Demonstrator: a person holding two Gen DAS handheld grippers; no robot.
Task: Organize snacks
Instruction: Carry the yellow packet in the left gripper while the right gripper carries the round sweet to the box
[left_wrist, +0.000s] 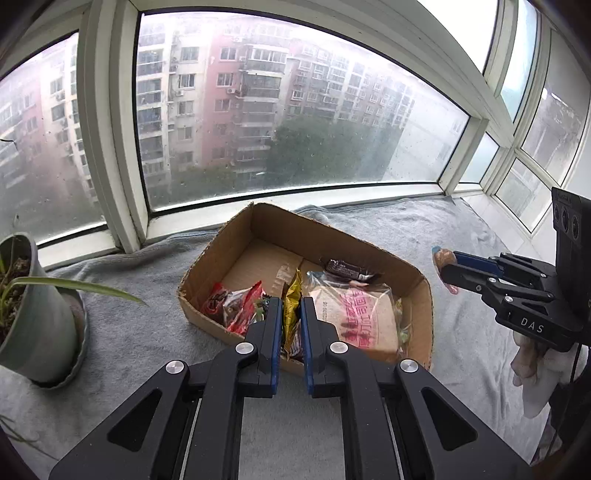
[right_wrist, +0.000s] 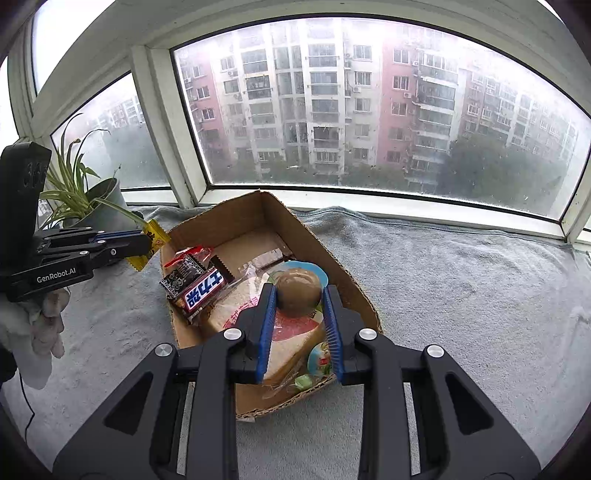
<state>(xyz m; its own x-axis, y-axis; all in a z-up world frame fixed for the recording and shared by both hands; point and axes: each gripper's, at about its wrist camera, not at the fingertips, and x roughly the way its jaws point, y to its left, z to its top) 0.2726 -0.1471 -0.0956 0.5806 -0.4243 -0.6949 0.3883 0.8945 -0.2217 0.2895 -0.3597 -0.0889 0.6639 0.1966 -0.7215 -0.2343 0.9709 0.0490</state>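
Loading snacks into the cardboard box (right_wrist: 332, 266), which sits on a grey blanket (right_wrist: 461, 295) over the window ledge, potted plant (right_wrist: 92, 199) off to its left. Box already holds a big bread pack (left_wrist: 362, 314), red wrappers (left_wrist: 236, 306) and a dark bar w/ white lettering (right_wrist: 205, 291), so free floor is mostly at the far end by the window. Left claw (left_wrist: 289, 306) is clamped tight on a thin yellow foil packet (right_wrist: 151, 243), hanging at the box's left wall. Right claw (right_wrist: 300, 295) is clamped on a round brown bun in clear wrap w/ blue edge (right_wrist: 298, 286); per left view it hangs right of the box, outside the rim. Judgement: bring each over the open far floor, lower below rim before letting go, one at a time so claws don't cross. Bun looks soft, so no extra squeeze. Foil is slippery & floppy; drop it flat, not on edge against the wall.
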